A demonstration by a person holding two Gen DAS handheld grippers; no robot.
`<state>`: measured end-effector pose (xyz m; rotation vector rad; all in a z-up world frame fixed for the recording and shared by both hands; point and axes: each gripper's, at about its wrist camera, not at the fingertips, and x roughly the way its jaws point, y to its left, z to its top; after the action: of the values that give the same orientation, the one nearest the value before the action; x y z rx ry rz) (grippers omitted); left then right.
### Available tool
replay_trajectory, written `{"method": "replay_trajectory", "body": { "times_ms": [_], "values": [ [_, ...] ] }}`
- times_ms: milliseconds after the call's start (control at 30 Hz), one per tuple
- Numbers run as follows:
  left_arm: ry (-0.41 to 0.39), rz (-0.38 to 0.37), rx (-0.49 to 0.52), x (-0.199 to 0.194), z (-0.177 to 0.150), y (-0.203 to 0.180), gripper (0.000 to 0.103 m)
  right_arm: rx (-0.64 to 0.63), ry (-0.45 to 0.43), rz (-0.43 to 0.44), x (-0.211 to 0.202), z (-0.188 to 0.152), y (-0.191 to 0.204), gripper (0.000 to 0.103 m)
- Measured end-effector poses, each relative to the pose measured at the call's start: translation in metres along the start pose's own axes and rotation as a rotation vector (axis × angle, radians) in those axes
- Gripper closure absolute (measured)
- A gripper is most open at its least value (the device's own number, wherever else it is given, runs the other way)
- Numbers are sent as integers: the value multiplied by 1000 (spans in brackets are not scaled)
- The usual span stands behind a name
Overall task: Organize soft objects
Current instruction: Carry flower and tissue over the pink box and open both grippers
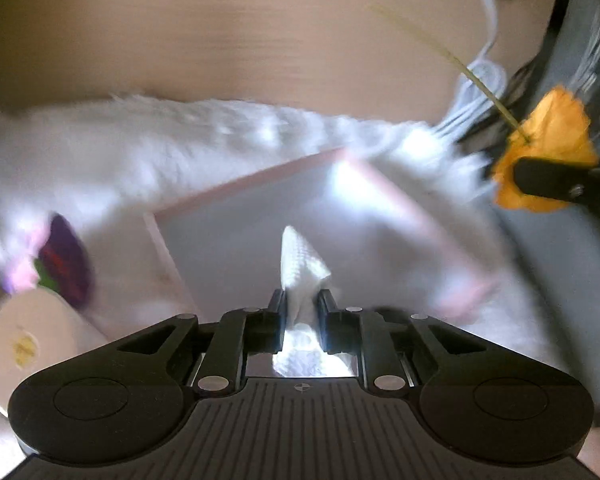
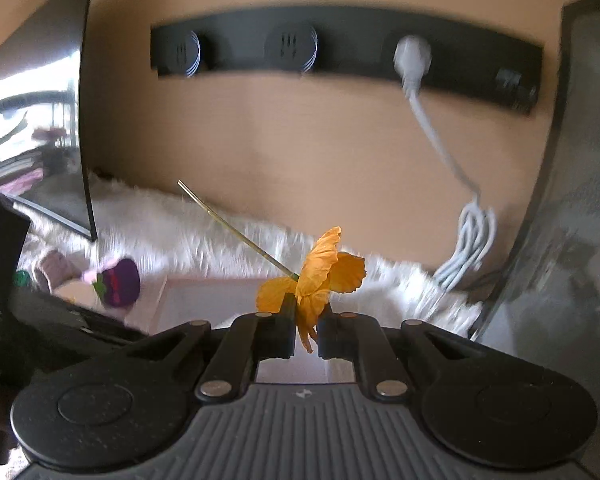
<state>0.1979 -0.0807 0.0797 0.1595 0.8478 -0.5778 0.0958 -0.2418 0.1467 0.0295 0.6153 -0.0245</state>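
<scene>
My left gripper (image 1: 302, 304) is shut on a white knitted cloth (image 1: 302, 264) and holds it above a pink-rimmed tray (image 1: 260, 178) that lies on a white fluffy rug (image 1: 160, 140). My right gripper (image 2: 305, 320) is shut on an orange fabric flower (image 2: 320, 276) with a thin yellow-green stem (image 2: 236, 232) pointing up left. That flower (image 1: 548, 136) and the right fingers (image 1: 556, 178) also show at the right of the left wrist view. A purple plush toy (image 1: 66, 260) lies left of the tray, and it also shows in the right wrist view (image 2: 120, 282).
A black power strip (image 2: 340, 48) runs along the beige wall with a white plug and coiled cable (image 2: 466, 240). A dark monitor (image 2: 36, 120) stands at the left, a grey panel (image 2: 572, 200) at the right. A round cream object (image 1: 28, 344) sits at lower left.
</scene>
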Motion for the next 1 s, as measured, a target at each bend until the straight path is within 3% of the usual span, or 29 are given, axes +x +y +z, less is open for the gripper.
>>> {"method": "replay_trajectory", "body": {
  "times_ms": [167, 267, 533, 700, 800, 867, 933, 1000],
  "values": [
    [-4, -126, -107, 6, -4, 19, 84, -52, 125, 32, 44, -16, 16, 93],
    [11, -122, -109, 4, -2, 22, 84, -154, 172, 11, 73, -28, 35, 93],
    [-51, -174, -148, -11, 15, 31, 84, -377, 232, -108, 115, -52, 65, 93],
    [-125, -162, -184, -21, 27, 34, 84, -430, 250, -162, 119, -58, 64, 93],
    [-80, -159, -183, -14, 28, 33, 84, -397, 244, -142, 115, -56, 59, 92],
    [-59, -159, -189, -9, 26, 33, 84, -350, 227, -110, 108, -52, 55, 80],
    [-48, -166, -204, -8, 24, 36, 84, -305, 199, -58, 98, -47, 51, 50],
    [-43, -173, -220, -10, 22, 39, 84, -264, 174, -11, 87, -43, 49, 47]
  ]
}}
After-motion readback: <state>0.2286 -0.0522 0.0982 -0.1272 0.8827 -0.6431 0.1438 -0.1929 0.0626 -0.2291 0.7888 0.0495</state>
